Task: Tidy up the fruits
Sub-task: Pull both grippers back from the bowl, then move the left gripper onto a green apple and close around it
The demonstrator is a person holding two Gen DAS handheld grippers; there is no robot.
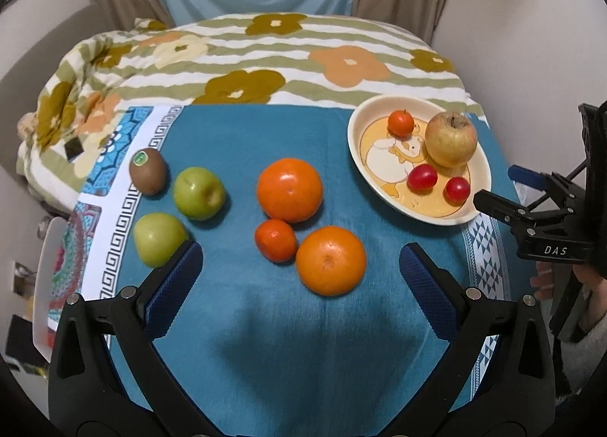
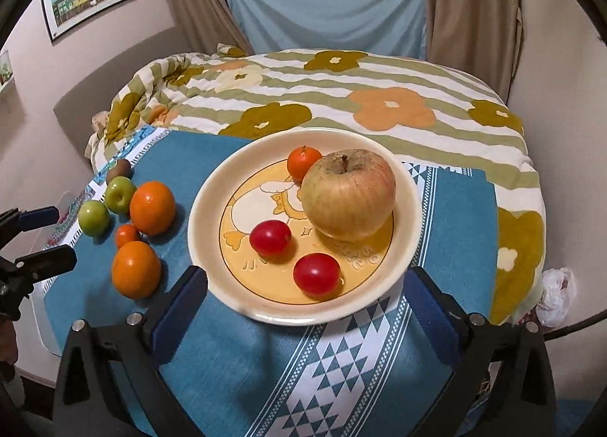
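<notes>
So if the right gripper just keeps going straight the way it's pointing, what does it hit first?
Most likely the near rim of the plate, which already sits between the open right gripper fingers. Beyond it lie two red fruits, though depth is hard to judge.

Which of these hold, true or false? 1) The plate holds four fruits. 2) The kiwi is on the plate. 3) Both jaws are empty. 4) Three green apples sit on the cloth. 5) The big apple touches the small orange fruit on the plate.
1) True: plate holds the big apple, a small orange fruit and two red fruits.
2) False: kiwi lies on the cloth.
3) True.
4) False: two green apples.
5) Cannot tell; they overlap.
</notes>
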